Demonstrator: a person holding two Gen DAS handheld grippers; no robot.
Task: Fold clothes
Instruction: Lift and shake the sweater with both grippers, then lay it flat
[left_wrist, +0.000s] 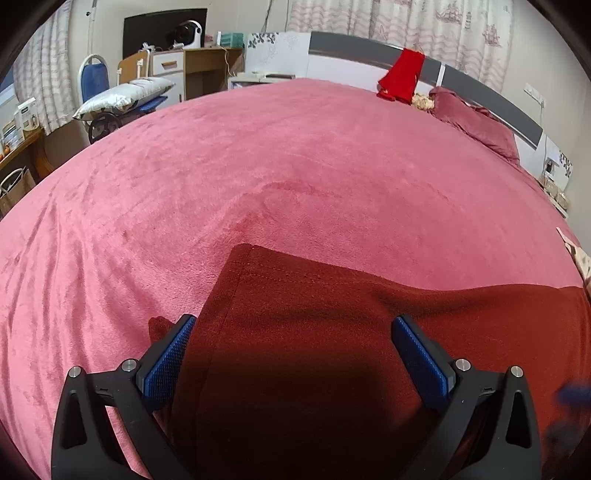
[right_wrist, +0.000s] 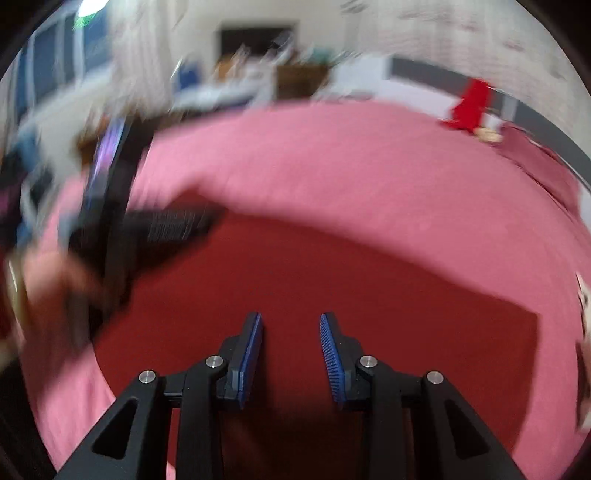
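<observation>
Dark red garment spread flat on the pink bed, directly under and ahead of both sets of jaws. Left gripper hanging over it with jaws spread wide, nothing between the blue pads, one pad just past the garment's left hemmed edge and the other well over the cloth. Right gripper also above the red cloth, jaws partly apart, no fabric pinched between them, pads clear of the surface as far as can be told. Right wrist view heavily smeared, so exact height over the cloth hard to read; left gripper and a hand only a blur off to the left of the right jaws. Risks from here: closing too high and catching air; closing too deep and pinching the plush bedcover along with the garment, dragging the bed surface into the fold. With the left jaws straddling the edge, likely to grab only the hem's top layer and leave the lower layer behind, giving a skewed fold. Two grippers near each other over the same cloth, so a collision possible if both sweep inward. Brighter red item at the headboard well beyond the jaws, no hazard.
</observation>
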